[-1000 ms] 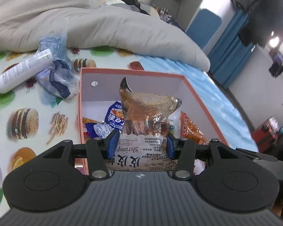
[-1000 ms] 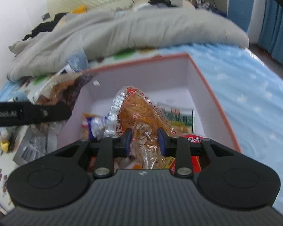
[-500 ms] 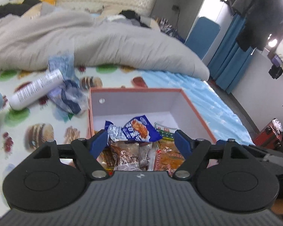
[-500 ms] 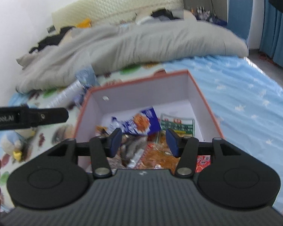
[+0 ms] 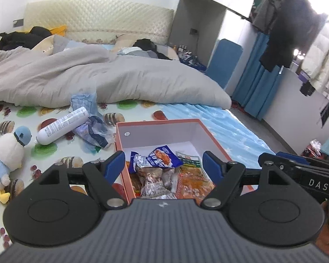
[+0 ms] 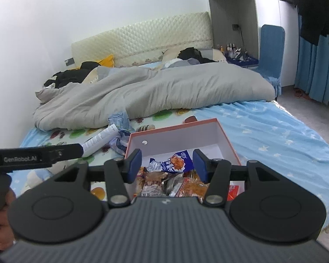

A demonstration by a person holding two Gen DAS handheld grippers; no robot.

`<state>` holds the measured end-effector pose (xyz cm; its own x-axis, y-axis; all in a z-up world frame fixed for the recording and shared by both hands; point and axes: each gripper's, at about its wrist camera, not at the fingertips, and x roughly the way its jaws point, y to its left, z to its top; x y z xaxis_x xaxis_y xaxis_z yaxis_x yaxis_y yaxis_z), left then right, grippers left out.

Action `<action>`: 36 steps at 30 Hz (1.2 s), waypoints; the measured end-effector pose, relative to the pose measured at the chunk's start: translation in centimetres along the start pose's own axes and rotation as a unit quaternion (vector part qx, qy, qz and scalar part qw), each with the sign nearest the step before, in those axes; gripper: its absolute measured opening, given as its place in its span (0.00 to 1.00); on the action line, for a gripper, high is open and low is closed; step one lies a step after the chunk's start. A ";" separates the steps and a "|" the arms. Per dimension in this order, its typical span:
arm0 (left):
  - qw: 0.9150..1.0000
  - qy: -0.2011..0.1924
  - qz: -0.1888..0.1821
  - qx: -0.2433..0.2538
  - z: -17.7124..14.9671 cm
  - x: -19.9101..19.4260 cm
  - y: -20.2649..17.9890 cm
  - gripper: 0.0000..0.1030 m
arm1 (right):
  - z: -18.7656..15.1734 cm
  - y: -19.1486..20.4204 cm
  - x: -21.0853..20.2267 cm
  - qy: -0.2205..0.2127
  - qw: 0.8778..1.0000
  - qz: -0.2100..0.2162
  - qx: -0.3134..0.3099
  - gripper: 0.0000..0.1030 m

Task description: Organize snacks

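Note:
An orange-edged cardboard box with a white inside sits on the bed and holds several snack packets. A blue packet lies on top, a brown shrimp-snack bag and an orange packet nearer me. My left gripper is open and empty, raised above the box's near end. My right gripper is open and empty, also above the box; the blue packet shows between its fingers.
A white tube and crumpled blue plastic bags lie left of the box. A plush penguin lies at the far left. A grey duvet covers the far bed. The floor drops off at the right.
Both grippers opened and let go of their snack bags into the box, then lifted up and back. The shrimp bag and orange bag now lie in the box.

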<state>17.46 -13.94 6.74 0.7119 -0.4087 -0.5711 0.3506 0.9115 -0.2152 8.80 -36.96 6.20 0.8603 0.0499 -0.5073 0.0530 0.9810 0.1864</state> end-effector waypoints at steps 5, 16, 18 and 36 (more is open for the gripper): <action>1.000 -0.005 -0.010 0.004 -2.0 -3.0 -0.4 0.79 | -1.6 0.9 -3.1 -0.007 1.000 -0.003 0.001 0.52; 1.000 -0.005 -0.003 0.021 -6.0 -7.1 -0.4 0.79 | -4.5 1.9 -6.9 -0.017 1.000 -0.017 -0.010 0.52; 1.000 -0.007 -0.005 0.024 -6.5 -8.0 -0.3 0.79 | -5.2 2.2 -7.4 -0.017 1.000 -0.019 -0.008 0.52; 1.000 -0.008 -0.003 0.008 -8.5 -10.1 0.6 0.79 | -7.5 3.3 -7.6 -0.014 1.000 -0.024 0.001 0.52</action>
<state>5.29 -8.82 5.61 0.7189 -0.4159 -0.5570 0.3654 0.9077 -0.2061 -1.40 -32.71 4.33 0.8705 -0.0028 -0.4922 0.0960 0.9817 0.1643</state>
